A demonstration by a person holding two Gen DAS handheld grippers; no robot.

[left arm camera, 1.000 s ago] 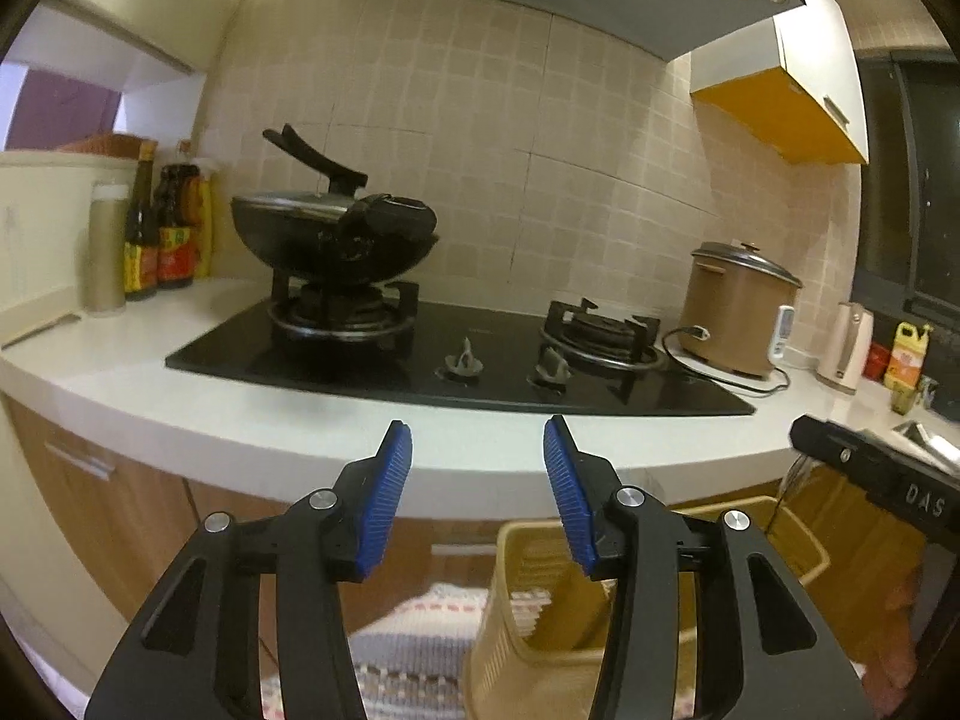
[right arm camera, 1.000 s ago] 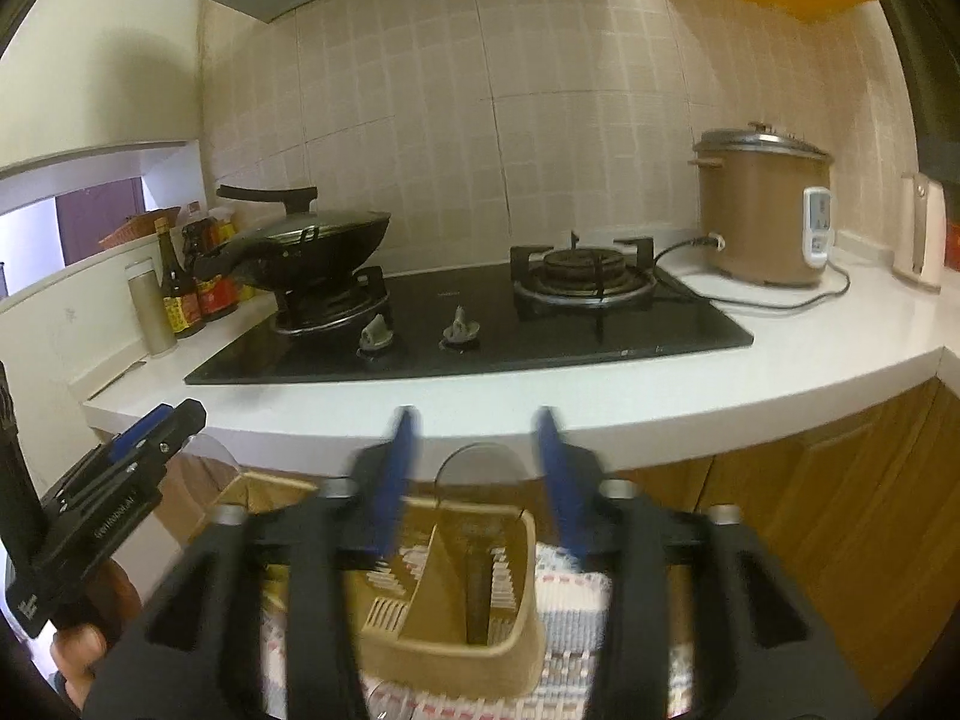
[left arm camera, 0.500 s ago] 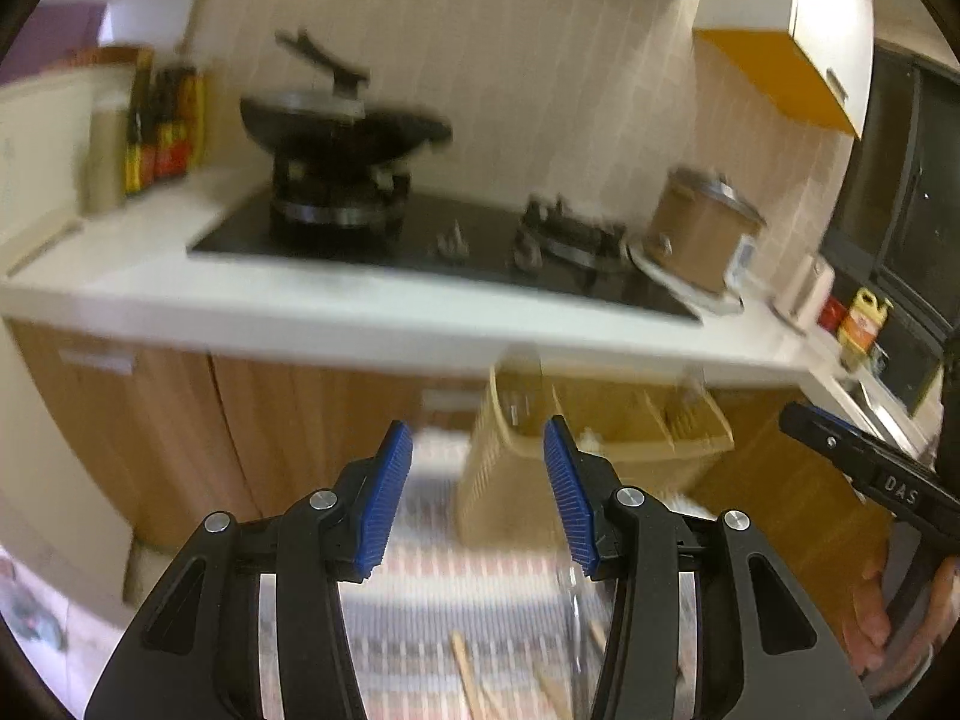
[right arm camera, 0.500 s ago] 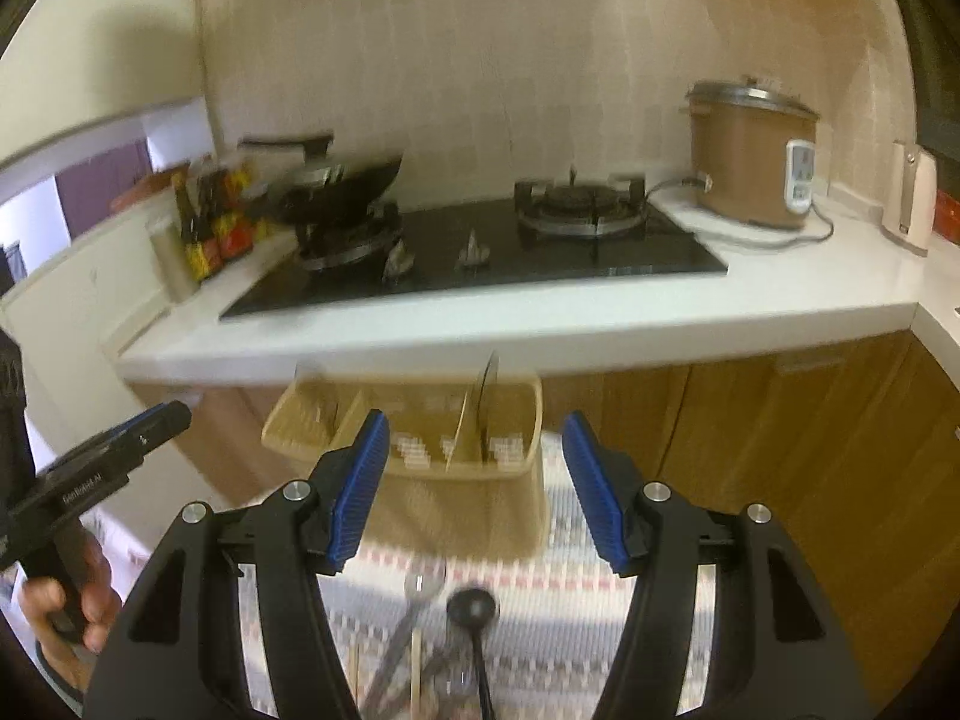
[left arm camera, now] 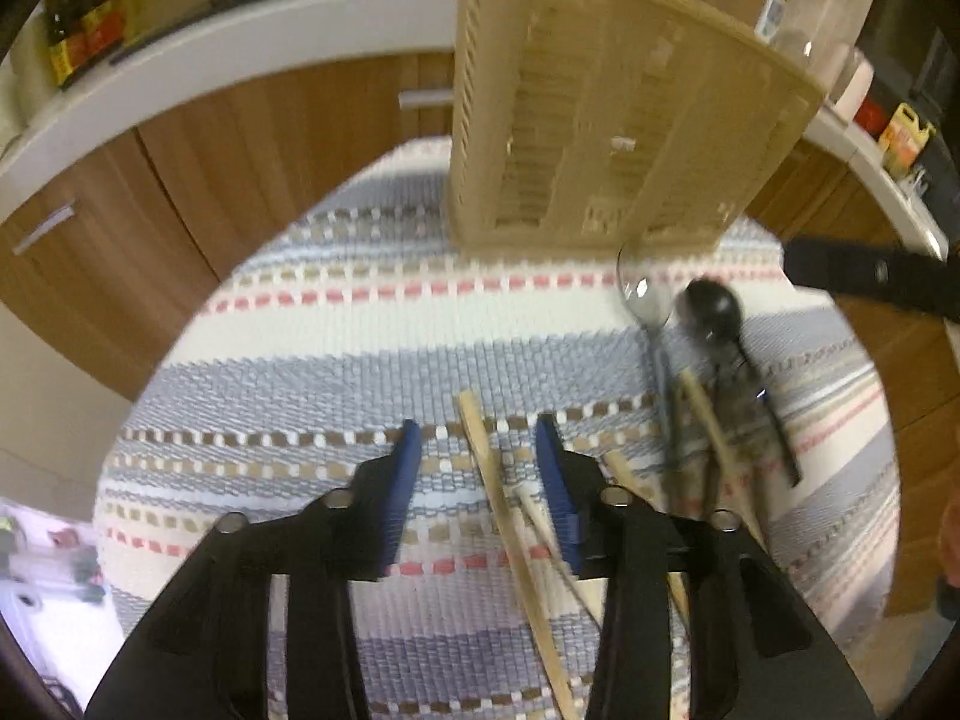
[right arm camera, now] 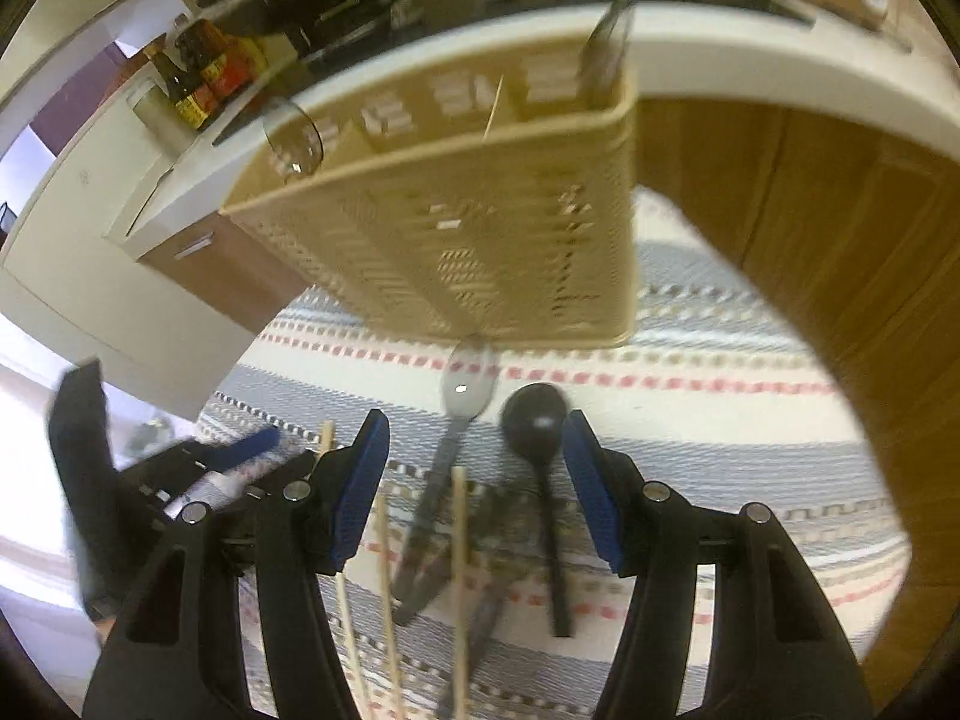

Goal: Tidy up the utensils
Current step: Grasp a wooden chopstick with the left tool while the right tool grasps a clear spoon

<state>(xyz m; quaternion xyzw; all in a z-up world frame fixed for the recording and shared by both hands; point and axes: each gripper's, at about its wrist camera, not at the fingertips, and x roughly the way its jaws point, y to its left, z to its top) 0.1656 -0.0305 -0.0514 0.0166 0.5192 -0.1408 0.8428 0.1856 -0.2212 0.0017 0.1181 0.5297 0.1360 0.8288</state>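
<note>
Both grippers dropped toward wooden chopsticks (left arm camera: pixel 492 480), striped woven rug (left arm camera: pixel 336 324).

Both views are smeared by motion. In the left wrist view the wooden chopsticks (left arm camera: pixel 501 498) run under the left claw (left arm camera: pixel 480 450) and off the lower edge, so their ends cannot be seen. To that claw's right, a clear spoon (left arm camera: pixel 645 294) and black spoon (left arm camera: pixel 714 306) lie over a blurred tangle, perhaps forks. The beige utensil basket (right arm camera: pixel 480 228) ahead of the right claw (right arm camera: pixel 474 468) hides its compartments' contents; only a glass rim (right arm camera: pixel 294 138) and a metal handle (right arm camera: pixel 606 54) poke out. The bench (right arm camera: pixel 750 72) is cut off above.
</note>
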